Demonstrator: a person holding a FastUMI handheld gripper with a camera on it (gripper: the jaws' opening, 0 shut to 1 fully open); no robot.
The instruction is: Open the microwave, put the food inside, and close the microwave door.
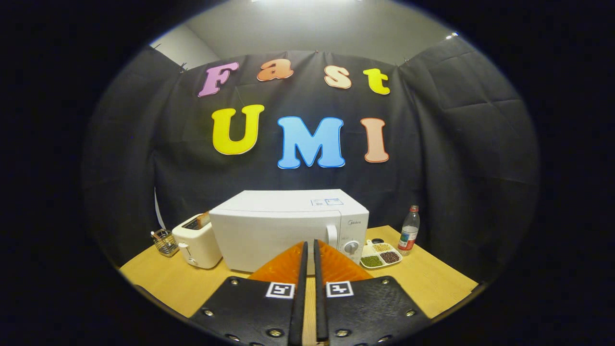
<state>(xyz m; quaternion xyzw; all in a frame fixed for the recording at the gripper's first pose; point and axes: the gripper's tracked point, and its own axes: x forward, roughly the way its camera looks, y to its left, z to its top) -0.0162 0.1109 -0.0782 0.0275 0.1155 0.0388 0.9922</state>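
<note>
Facing white microwave (283,230) — door closed — fingers (331,262) together, empty.

White microwave (288,230) — door shut — stands just beyond the hand-held gripper (309,250); the food tray (380,254) lies ahead, rightward.

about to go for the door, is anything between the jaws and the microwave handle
Nothing visible is in the way. The gripper is nearly shut, holding nothing, aimed at the closed microwave; its handle lies just beyond. The toaster and food tray flank it.
</note>
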